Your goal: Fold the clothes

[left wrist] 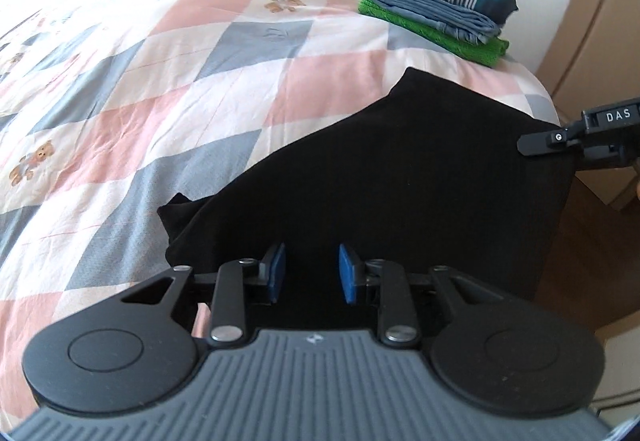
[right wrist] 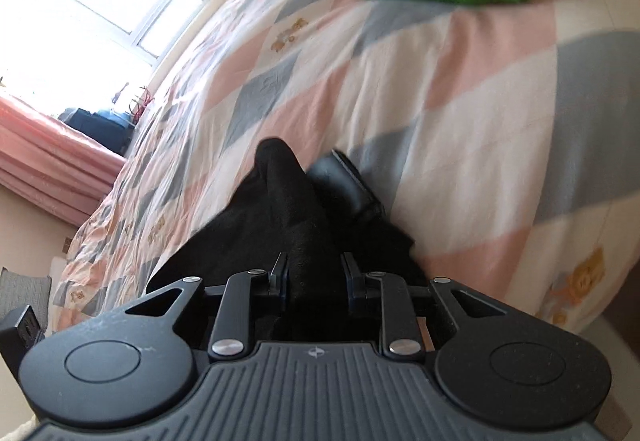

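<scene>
1. Two sets of fingers are on one black soft-fabric garment [left wrist: 400, 177]. Your left gripper [left wrist: 312, 273] has its blue pads [left wrist: 347, 273] spread with a clear gap, and the black cloth lies under and between them; whether they touch it is hard to judge.
2. Your right gripper [right wrist: 314, 273] has dark cloth running up between its fingers [right wrist: 280, 273], which look to be pinching a bunched fold of it. In the left wrist view its fingertip [left wrist: 540, 141] sits at the garment's far corner, probably so you can keep that edge taut.
3. Black fabric swallows detail, so seams, sleeves and the type of garment are impossible to read.
4. Part of the garment lies on the bed's pink, grey and white checked quilt [left wrist: 200, 61], and part hangs over the bed's edge toward the floor, so it is likely only partway through folding.
5. Beyond it, at the bed's corner, sits a stack of folded clothes [left wrist: 436, 9]: striped on top, blue-grey in the middle, green beneath. Presumably that is where finished pieces go.
6. Right wrist view cuts off the stack's top, and a dark blurred object [right wrist: 344, 181] beside the cloth is unclear.
</scene>
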A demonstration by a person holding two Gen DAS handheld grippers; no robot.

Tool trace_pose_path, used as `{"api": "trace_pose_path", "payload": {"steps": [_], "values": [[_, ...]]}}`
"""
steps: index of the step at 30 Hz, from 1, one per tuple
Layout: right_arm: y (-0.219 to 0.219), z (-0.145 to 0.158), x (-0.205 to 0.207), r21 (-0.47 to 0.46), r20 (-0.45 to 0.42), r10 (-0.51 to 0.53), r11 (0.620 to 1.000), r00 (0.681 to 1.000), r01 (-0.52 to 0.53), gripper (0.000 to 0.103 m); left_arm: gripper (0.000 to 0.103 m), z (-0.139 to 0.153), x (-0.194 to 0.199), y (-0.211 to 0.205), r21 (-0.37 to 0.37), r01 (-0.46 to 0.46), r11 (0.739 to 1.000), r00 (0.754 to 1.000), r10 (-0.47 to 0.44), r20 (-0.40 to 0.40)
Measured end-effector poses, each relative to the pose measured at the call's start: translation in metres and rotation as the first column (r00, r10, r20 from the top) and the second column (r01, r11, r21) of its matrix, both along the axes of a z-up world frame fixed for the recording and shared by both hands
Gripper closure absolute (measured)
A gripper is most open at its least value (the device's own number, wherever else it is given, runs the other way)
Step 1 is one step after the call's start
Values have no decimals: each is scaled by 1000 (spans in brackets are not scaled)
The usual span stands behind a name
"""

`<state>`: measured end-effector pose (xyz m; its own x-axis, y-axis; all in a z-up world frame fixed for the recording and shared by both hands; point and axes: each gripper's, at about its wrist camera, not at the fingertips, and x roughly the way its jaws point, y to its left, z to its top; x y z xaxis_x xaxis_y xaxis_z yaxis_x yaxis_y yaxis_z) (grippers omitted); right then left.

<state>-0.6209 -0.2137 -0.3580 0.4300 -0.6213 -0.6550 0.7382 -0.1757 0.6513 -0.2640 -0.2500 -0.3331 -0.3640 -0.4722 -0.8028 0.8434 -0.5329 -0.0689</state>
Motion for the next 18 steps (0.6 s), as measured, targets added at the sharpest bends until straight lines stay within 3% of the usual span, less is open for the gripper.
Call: {"api": "trace_pose_path", "payload": {"steps": [7, 9, 11, 12, 14, 16, 18], "values": [[-12, -20, -10, 85, -63, -2, 996, 998, 8, 76, 79, -4, -10, 4, -28, -1, 1000, 1000, 2, 29], [-11, -21, -9, 102, -83, -18, 994, 996, 26, 62, 79, -6, -12, 5, -35, -1, 999, 999, 2, 42], [-9, -7, 0, 91, -220, -19, 995, 975, 40, 41, 79, -9, -13, 4, -30, -6, 1000, 999, 7, 46], [-8, 1, 6, 77, -291, -14, 996, 957, 38, 41, 79, -9, -13, 3, -26, -9, 1000, 999, 10, 44], [-1, 19, 19, -1, -397, -28, 1000, 918, 30, 42, 80, -10, -13, 1, -19, -13, 1000, 999, 14, 37], [6, 31, 41, -67, -483, 7, 997, 876, -44, 49, 80, -10, -15, -1, -17, -11, 1000, 999, 12, 34], [12, 38, 62, -109, -546, 56, 984, 836, -137, 85, 80, -11, -17, -2, -12, -10, 1000, 1000, 10, 26]]}}
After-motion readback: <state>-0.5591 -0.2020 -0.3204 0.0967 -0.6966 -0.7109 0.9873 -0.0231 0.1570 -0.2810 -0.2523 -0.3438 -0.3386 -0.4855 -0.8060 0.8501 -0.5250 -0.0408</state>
